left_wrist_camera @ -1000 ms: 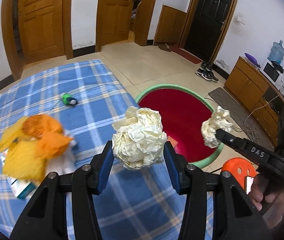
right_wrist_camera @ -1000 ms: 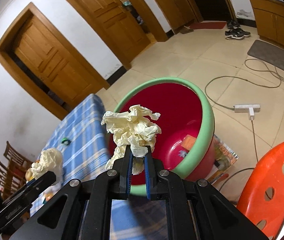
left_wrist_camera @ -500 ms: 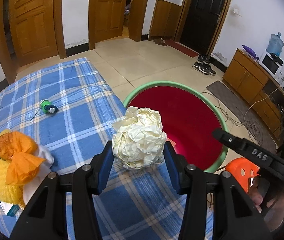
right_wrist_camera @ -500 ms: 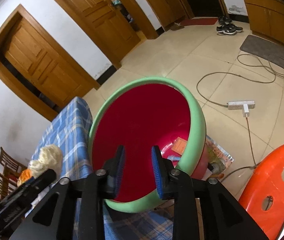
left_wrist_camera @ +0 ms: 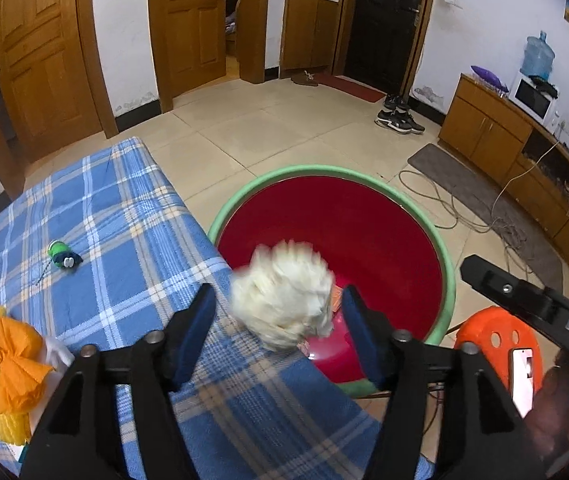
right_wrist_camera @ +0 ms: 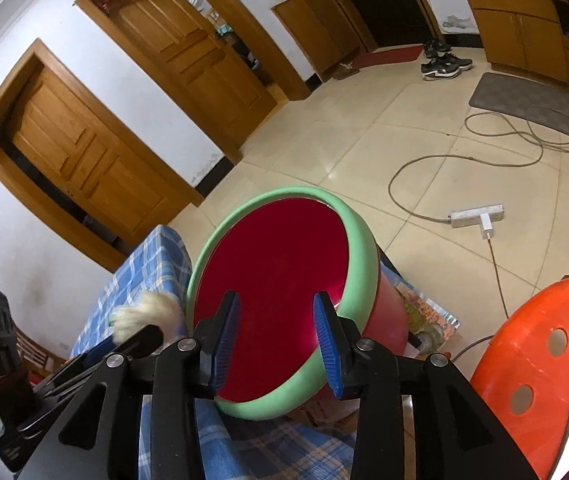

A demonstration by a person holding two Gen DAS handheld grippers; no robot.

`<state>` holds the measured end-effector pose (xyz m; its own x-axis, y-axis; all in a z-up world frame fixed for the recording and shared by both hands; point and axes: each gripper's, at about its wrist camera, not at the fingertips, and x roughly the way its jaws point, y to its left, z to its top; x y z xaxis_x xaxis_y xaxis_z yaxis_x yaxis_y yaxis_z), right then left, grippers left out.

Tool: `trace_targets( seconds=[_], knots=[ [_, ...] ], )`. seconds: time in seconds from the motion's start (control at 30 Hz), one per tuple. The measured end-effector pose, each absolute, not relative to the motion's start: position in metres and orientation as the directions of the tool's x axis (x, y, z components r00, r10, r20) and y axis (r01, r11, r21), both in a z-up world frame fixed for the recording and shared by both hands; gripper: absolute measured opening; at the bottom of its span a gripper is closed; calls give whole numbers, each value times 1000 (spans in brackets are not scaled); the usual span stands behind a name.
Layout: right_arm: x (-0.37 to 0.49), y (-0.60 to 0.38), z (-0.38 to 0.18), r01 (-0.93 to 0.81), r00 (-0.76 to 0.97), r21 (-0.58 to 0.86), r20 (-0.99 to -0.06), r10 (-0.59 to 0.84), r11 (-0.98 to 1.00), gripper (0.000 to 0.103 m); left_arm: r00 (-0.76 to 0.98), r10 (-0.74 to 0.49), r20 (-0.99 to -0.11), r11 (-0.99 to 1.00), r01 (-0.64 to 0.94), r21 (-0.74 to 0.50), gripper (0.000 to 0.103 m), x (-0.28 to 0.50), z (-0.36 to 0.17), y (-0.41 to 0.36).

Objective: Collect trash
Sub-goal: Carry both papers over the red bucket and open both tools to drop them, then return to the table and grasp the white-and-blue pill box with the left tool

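A red bin with a green rim (left_wrist_camera: 446, 276) stands on the floor beside the blue plaid table (left_wrist_camera: 124, 240); it also shows in the right wrist view (right_wrist_camera: 360, 236). My left gripper (left_wrist_camera: 278, 322) is open, and a crumpled cream paper ball (left_wrist_camera: 282, 300), motion-blurred, is free between its fingers over the table edge and bin rim. The ball shows blurred at the left of the right wrist view (right_wrist_camera: 140, 314). My right gripper (right_wrist_camera: 276, 340) is open and empty above the bin. Yellow and orange trash (left_wrist_camera: 4, 368) and a small green object (left_wrist_camera: 62, 254) lie on the table.
An orange stool (left_wrist_camera: 496, 332) stands right of the bin, also in the right wrist view (right_wrist_camera: 544, 364). Cables and a power strip (right_wrist_camera: 478, 216) lie on the tiled floor. Wooden doors, shoes (left_wrist_camera: 398, 120) and a cabinet (left_wrist_camera: 488, 136) line the room's far side.
My left gripper has opened and the paper ball has come loose toward the bin. My right gripper dropped its paper wad earlier, opened wider and drew back from the bin.
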<state>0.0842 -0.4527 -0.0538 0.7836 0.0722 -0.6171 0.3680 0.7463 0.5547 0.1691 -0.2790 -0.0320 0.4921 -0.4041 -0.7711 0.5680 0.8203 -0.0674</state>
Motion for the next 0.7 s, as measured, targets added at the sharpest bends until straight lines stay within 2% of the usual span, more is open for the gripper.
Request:
trace_targets(
  seconds=[0.37, 0.7],
  knots=[
    [72, -443, -45, 351, 783, 545, -617, 81, 761, 39, 502, -400, -767, 837, 541, -83, 72, 155, -23, -262],
    [61, -416, -33, 302, 786, 540, -607, 115, 786, 44, 550, -385, -741, 877, 469, -107, 72, 140, -4, -215]
  ],
)
